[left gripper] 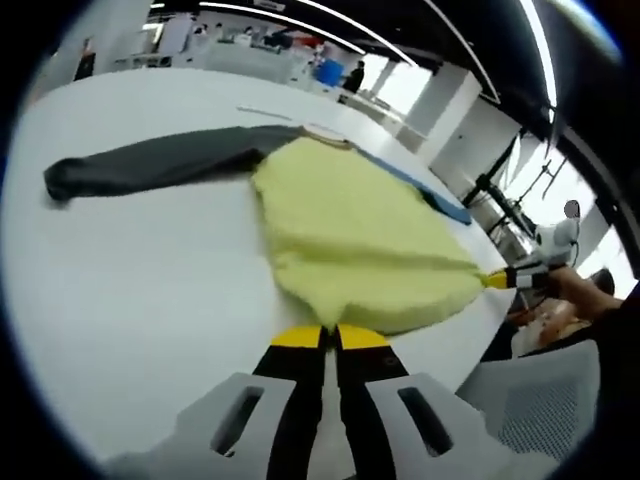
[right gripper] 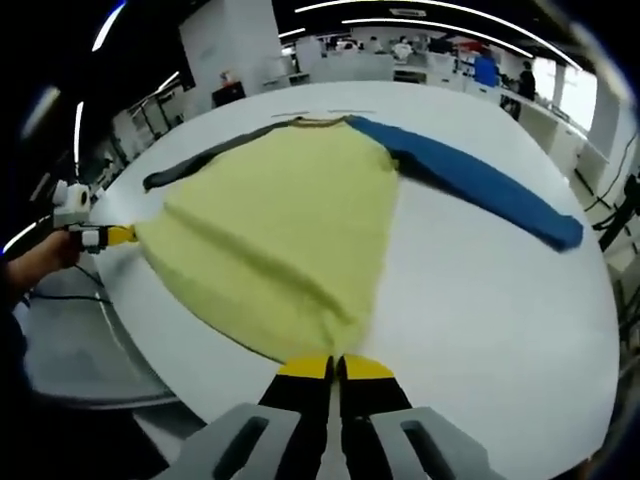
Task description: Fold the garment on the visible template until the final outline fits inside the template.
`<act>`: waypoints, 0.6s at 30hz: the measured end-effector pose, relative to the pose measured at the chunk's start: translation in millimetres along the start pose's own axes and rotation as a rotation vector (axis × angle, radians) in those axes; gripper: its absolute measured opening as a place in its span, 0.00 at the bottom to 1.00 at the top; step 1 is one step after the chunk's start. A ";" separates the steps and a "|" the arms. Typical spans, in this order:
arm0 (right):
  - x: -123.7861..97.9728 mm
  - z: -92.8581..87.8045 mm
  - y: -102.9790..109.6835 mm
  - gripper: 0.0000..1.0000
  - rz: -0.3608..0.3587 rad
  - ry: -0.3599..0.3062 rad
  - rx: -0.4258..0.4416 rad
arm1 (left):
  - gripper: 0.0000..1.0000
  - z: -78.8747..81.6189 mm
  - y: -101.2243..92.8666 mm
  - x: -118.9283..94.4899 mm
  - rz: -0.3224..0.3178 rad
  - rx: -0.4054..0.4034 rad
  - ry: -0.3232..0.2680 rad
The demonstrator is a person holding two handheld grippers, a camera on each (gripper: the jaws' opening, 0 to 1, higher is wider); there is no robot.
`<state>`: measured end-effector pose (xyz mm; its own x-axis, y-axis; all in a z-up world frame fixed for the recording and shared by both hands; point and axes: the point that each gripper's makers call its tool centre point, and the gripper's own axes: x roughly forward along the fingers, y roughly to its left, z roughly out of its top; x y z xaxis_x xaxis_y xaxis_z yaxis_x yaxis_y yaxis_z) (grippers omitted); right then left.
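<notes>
The white bench (left gripper: 130, 290) spreads out ahead of both my tools. On it lies the shirt (right gripper: 290, 215), yellow body straight in front of my tips, hem nearest me. Its blue sleeve (right gripper: 480, 185) runs off to the right of my right tool (right gripper: 334, 366), the grey sleeve (left gripper: 150, 165) to the left of my left tool (left gripper: 330, 337). Each tool is clenched on a corner of the yellow hem, jaws pressed together.
</notes>
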<state>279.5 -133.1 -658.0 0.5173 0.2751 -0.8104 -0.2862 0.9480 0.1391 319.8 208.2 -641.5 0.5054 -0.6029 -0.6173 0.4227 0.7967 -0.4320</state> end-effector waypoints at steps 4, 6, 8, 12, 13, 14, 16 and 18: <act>-7.0 6.0 1.0 0.00 0.009 -0.009 0.000 | 0.01 -6.3 -6.4 -6.3 -0.004 -0.023 0.043; -9.6 8.3 1.6 0.00 0.013 -0.012 0.000 | 0.00 -9.6 -8.5 -9.2 -0.002 -0.034 0.061; -12.4 10.2 2.6 0.00 0.019 -0.013 -0.002 | 0.00 -11.1 -11.1 -11.6 -0.006 -0.048 0.068; -13.7 7.8 3.2 0.00 0.020 -0.001 -0.016 | 0.00 -17.3 -13.1 -14.6 0.008 -0.088 0.109; -13.0 5.6 3.0 0.00 0.019 0.007 -0.016 | 0.00 -20.2 -12.4 -14.5 0.018 -0.095 0.128; -11.4 2.6 2.9 0.00 0.019 0.014 -0.016 | 0.00 -21.9 -12.1 -14.3 0.024 -0.100 0.138; -9.2 -2.4 2.4 0.00 0.017 0.025 -0.015 | 0.00 -27.5 -10.8 -13.8 0.045 -0.127 0.168; -7.7 -5.9 2.7 0.00 0.019 0.033 -0.009 | 0.00 -32.9 -9.0 -13.2 0.065 -0.143 0.197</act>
<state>270.1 -133.6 -654.8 0.4847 0.2873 -0.8261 -0.3029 0.9412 0.1496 284.6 210.4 -651.1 0.3661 -0.5411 -0.7571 0.2764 0.8401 -0.4667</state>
